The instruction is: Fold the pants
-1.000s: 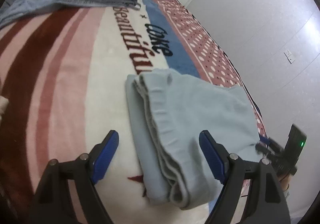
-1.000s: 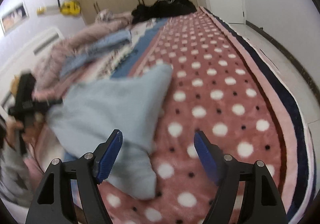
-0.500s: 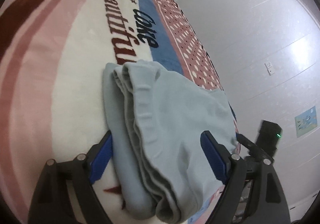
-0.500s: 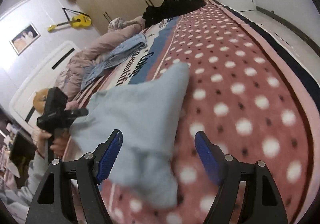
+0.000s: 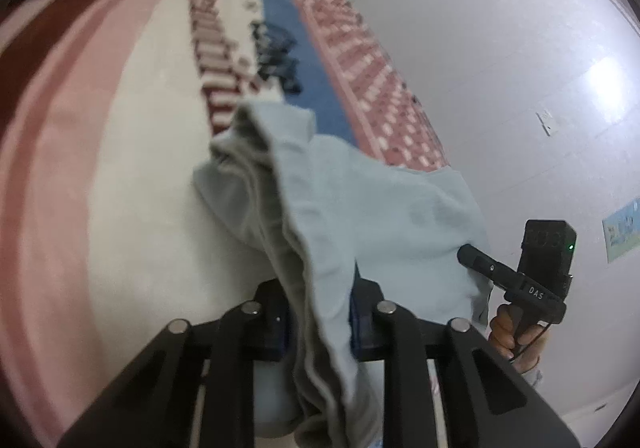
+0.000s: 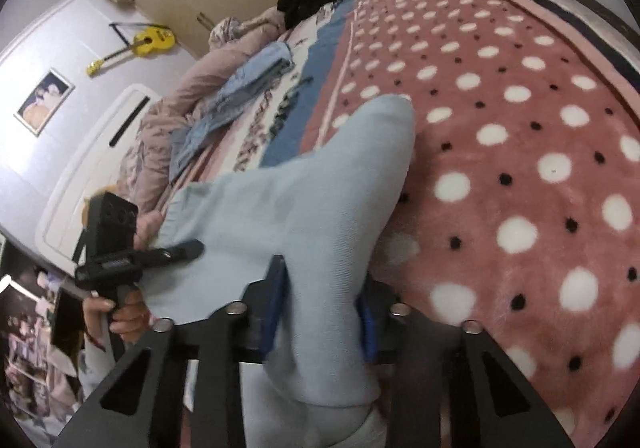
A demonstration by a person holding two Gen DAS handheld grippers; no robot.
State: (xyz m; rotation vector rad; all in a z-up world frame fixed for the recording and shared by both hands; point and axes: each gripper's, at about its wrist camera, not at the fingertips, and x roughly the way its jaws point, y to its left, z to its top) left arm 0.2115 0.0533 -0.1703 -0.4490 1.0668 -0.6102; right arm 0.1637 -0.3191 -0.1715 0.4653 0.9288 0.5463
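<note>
Having just closed, both grippers' jaws pinch the pale-blue pants (image 5: 384, 207).

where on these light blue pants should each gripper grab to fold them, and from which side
Grip the light blue pants at the near edge, coming in low from the near side, as now. The left gripper pinches the thick layered edge; the right gripper clamps the other near end. Both have just closed on cloth. The fabric runs away across the blanket, so holding the two near ends apart lets it be carried over evenly.
</note>
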